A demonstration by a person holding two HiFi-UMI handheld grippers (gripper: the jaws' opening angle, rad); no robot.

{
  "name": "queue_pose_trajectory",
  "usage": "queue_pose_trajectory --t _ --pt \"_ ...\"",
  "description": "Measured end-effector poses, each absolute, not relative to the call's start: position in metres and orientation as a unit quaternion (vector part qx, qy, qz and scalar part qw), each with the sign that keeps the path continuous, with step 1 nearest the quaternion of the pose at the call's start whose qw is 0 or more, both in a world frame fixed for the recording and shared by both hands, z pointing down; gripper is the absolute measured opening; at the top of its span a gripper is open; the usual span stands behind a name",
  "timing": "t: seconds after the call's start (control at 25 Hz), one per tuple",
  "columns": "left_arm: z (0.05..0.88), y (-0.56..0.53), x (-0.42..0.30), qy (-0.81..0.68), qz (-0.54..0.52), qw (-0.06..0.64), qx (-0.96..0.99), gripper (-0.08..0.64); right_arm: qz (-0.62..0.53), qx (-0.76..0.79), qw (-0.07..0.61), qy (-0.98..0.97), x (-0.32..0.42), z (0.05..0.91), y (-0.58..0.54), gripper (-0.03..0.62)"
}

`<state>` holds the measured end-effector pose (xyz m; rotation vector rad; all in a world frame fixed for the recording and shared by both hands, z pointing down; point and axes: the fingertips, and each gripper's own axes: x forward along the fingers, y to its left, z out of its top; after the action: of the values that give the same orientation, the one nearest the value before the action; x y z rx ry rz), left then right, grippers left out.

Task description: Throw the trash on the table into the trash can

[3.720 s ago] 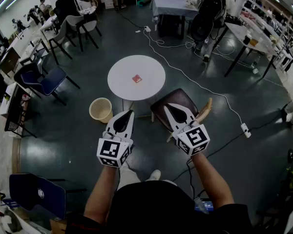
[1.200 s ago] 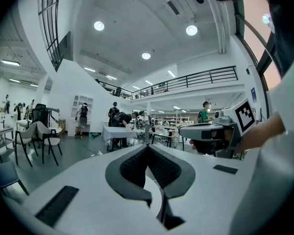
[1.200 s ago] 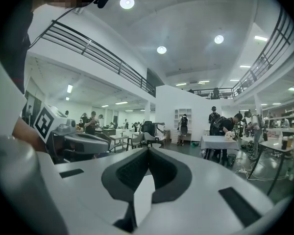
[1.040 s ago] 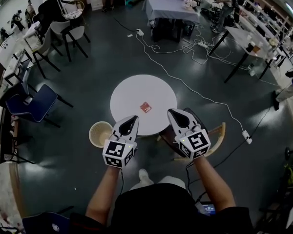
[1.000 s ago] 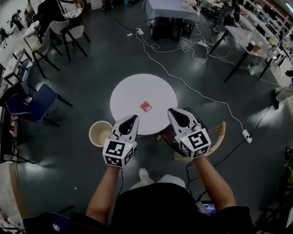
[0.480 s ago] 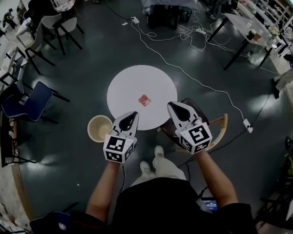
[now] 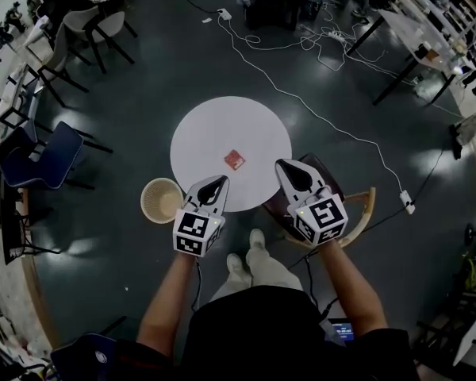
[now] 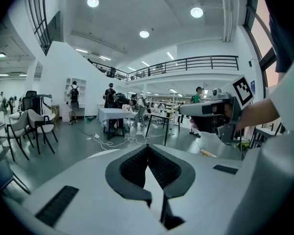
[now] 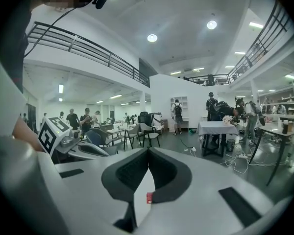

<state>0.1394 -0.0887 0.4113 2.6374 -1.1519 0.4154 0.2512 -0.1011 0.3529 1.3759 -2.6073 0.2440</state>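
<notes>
Your left claw (image 7: 217, 180) is pressed together on nothing, its tip over the near rim of the round white surface (image 7: 214, 125); your right claw (image 7: 286, 164) is pressed together too, empty, at the surface's right edge above a brown chair (image 7: 327, 177). The red scrap of trash (image 7: 235, 159) lies on the surface just beyond both tips, touched by neither. The wicker trash can (image 7: 155, 205) stands on the floor beside your left claw
</notes>
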Motion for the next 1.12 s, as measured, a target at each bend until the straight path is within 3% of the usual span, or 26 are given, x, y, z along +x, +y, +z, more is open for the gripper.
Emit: queue_pose_trajectory --t 1.12 --pt "0.589 -0.196 0.158 -0.420 0.280 0.159 0.849 0.017 0.178 0.429 0.110 -0.879 0.267 0.487 -0.181 0.018"
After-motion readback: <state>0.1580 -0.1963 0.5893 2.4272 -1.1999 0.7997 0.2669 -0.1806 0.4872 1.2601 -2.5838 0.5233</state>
